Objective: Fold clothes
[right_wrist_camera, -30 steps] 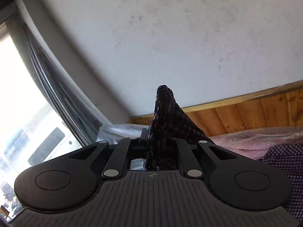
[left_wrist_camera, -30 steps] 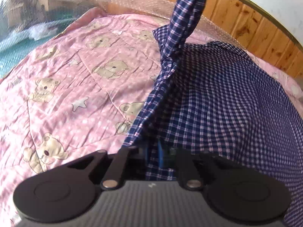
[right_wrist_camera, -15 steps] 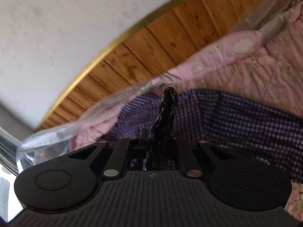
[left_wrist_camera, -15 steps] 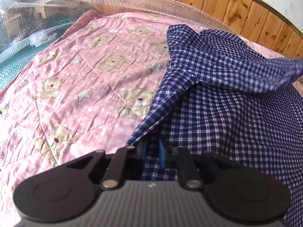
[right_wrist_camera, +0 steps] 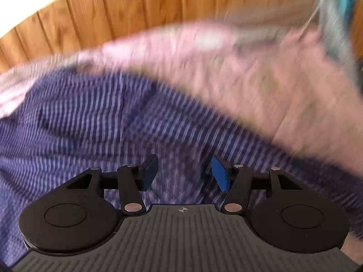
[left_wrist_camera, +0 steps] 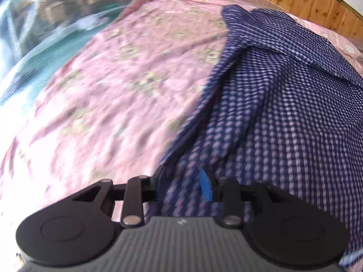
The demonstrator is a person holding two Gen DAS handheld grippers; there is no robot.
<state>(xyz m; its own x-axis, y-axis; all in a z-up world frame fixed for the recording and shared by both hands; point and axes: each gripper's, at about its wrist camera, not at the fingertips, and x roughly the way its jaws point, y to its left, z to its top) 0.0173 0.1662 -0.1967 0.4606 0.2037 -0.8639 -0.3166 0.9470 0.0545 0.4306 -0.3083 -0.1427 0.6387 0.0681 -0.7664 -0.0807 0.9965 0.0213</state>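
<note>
A navy and white checked shirt (left_wrist_camera: pixel 283 113) lies spread on the pink bear-print quilt (left_wrist_camera: pixel 118 86), with one part folded over its upper edge. My left gripper (left_wrist_camera: pixel 181 183) hovers low over the shirt's left hem. Its jaws are opening; cloth still lies between them and covers the left finger, while the blue right pad (left_wrist_camera: pixel 205 187) stands free of it. In the blurred right wrist view the shirt (right_wrist_camera: pixel 90 124) fills the left and middle. My right gripper (right_wrist_camera: pixel 183 172) is just above it, jaws opening, both blue pads (right_wrist_camera: pixel 219 174) wide apart and pressing on nothing.
A wooden panel wall (right_wrist_camera: pixel 113 11) runs behind the bed. Clear bubble wrap (left_wrist_camera: pixel 45 22) over a teal surface lies past the quilt's far left edge. Bare pink quilt (right_wrist_camera: pixel 283 90) spreads to the right of the shirt.
The right gripper swung down from the wall to the bed and let go of the bunched shirt cloth. That lifted part now lies over the shirt. The left jaws have parted and the hand has shifted.
</note>
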